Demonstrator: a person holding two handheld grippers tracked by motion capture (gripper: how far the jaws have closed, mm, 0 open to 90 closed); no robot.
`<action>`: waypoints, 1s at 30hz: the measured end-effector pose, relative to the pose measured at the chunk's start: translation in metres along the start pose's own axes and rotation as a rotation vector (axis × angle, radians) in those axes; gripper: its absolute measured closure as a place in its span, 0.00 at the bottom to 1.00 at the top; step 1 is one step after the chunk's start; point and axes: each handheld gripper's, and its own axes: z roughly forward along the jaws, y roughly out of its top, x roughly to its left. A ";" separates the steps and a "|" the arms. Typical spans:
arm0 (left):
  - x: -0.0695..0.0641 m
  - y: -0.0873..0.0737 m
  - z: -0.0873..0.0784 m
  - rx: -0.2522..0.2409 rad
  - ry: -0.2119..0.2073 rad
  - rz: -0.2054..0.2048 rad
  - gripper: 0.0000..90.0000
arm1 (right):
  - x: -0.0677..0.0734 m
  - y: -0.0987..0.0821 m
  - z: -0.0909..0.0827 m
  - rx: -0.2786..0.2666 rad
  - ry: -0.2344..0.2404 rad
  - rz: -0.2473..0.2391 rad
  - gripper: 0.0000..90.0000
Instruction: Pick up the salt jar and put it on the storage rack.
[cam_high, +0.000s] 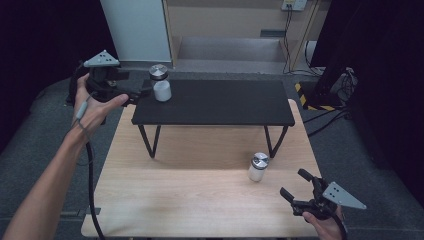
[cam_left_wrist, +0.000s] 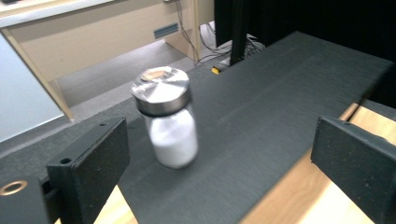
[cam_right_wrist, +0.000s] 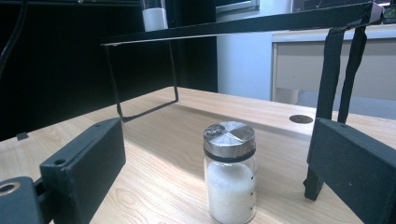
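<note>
Jar number one (cam_high: 161, 84), a small glass pot of white powder with a metal lid, stands upright on the left end of the black shelf (cam_high: 225, 102), a low riser on thin wire legs that sits on the wooden desk (cam_high: 200, 200). It stands close to the shelf's left edge, probably because that is the easiest spot to reach from the side. The left gripper (cam_high: 142, 93) hangs just off that edge at jar height, its fingers (cam_left_wrist: 88, 163) spread wide, with the jar ahead of them and touched by neither. Open fingers aimed level at the pot suggest a sideways approach or release, one that clears the lid and leaves the jar upright.

A second jar (cam_high: 258, 167) of the same kind stands on the desk near the shelf's front right leg. The right gripper (cam_high: 300, 185) rests low near the desk's right corner, its fingers (cam_right_wrist: 84, 172) likewise spread, pointing at this jar from a short way off without touching it. Held low and level, it lines up with the glass body below the lid, seemingly ready to close on it.
</note>
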 end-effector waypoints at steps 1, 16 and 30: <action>-0.003 -0.003 -0.003 -0.006 0.000 0.008 0.04 | 0.000 0.000 0.000 0.000 -0.001 0.000 0.05; -0.047 -0.088 -0.026 -0.093 0.020 -0.019 0.04 | 0.001 0.000 0.000 0.005 -0.007 -0.006 0.05; -0.099 -0.145 -0.025 -0.100 0.102 0.074 0.04 | 0.002 0.001 0.001 0.011 -0.005 -0.009 0.05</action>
